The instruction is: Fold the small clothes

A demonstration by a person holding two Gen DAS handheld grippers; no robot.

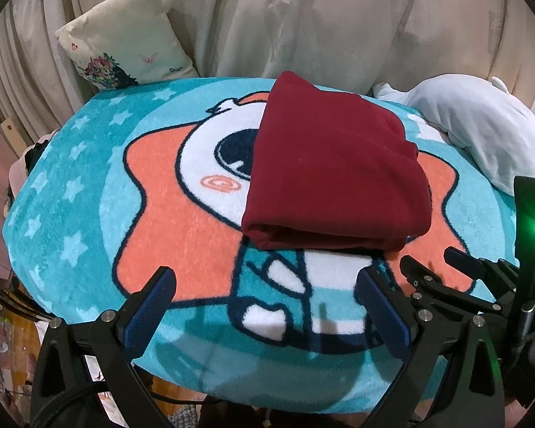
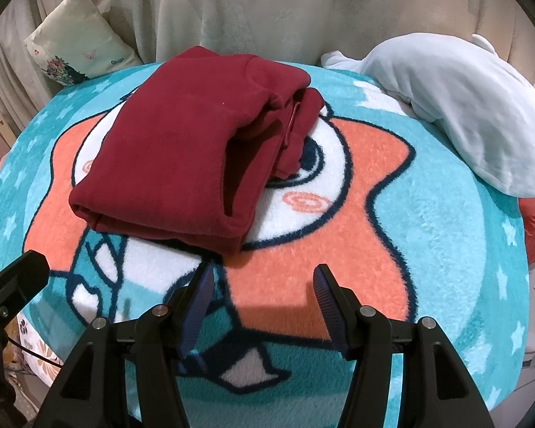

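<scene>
We have the dark red garment [image 1: 333,164] lying folded into a thick bundle on the blanket [image 1: 89,192], right of centre in the left wrist view and upper left of centre in the right wrist view, where it sits over the cartoon figure's face. Our left gripper [image 1: 265,297] hangs low in its frame with its jaws spread wide and nothing between them, just short of the bundle's near fold; our right gripper [image 2: 264,297] is likewise released and empty, over the orange patch below the bundle. The cloth looks like soft fleece: light, limp, not slippery, likely to sag and unroll if we lift it by one layer. On its right side in the right wrist view the layers gape and a looser roll pokes out, so we judge the fold is mostly done but untidy there. We would pinch through all layers at the near rolled edge, or take the loose flap on the right to tuck it flat. A pale plush toy [image 2: 456,107] lies at the upper right of the frame, well apart from the garment, and a floral cushion [image 1: 125,35] leans at the upper left against the draped cream fabric [image 1: 303,18]. Neither blocks our reach; only the fluffy blanket pile might catch a fingertip.
</scene>
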